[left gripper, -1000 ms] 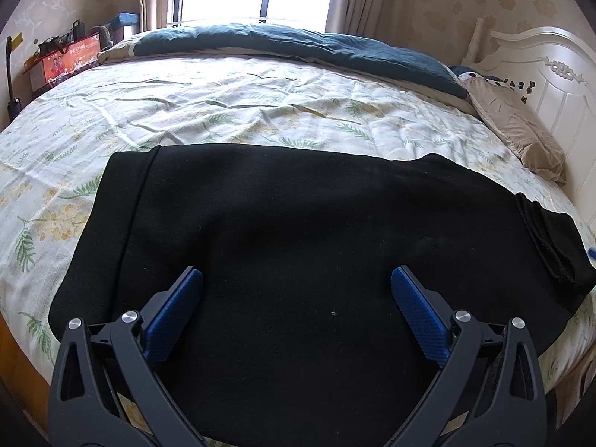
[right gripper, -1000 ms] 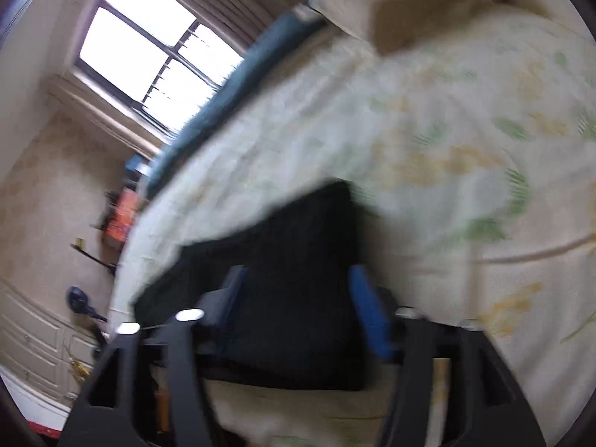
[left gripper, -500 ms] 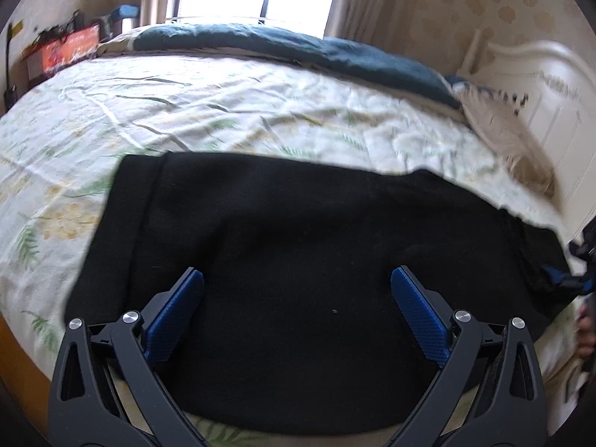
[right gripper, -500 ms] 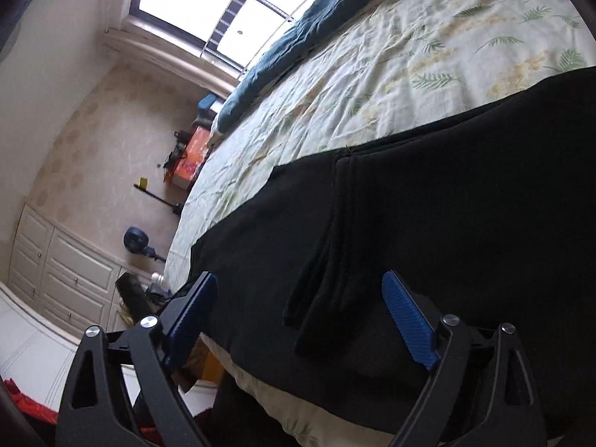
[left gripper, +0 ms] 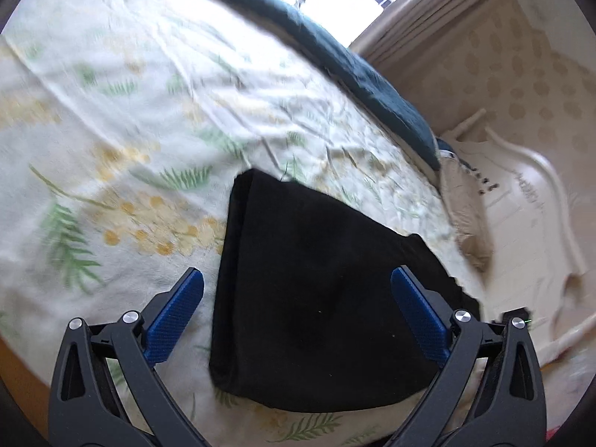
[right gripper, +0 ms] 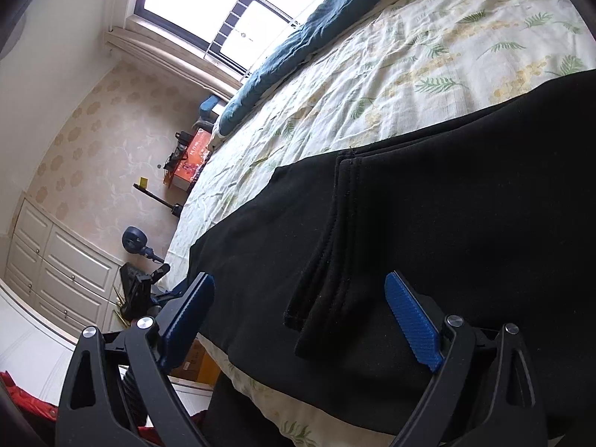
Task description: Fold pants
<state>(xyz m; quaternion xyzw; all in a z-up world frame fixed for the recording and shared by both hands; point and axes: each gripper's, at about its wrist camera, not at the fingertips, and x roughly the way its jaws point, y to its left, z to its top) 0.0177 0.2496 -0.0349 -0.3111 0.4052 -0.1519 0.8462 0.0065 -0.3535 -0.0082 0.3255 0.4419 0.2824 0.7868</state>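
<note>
Black pants [left gripper: 316, 290] lie flat on the floral bedsheet [left gripper: 111, 141], near the bed's front edge. My left gripper [left gripper: 298, 305] is open and empty, hovering over the left end of the pants, its blue pads either side of the cloth. In the right wrist view the pants [right gripper: 465, 205] fill the lower right, with a stitched hem or cuff fold [right gripper: 335, 260] lying on top. My right gripper [right gripper: 298, 309] is open and empty, just above that hem near the bed's edge.
A dark teal duvet [left gripper: 354, 74] lies along the far side of the bed under the window. A tan pillow [left gripper: 469, 216] and white headboard [left gripper: 521, 186] are at the right. White cabinets [right gripper: 48, 260], a fan and an orange box [right gripper: 193, 156] stand beside the bed.
My left gripper has swung and tilted toward the left end of the pants, with motion blur. My right gripper has moved slightly closer to the hem. Both stay open.
</note>
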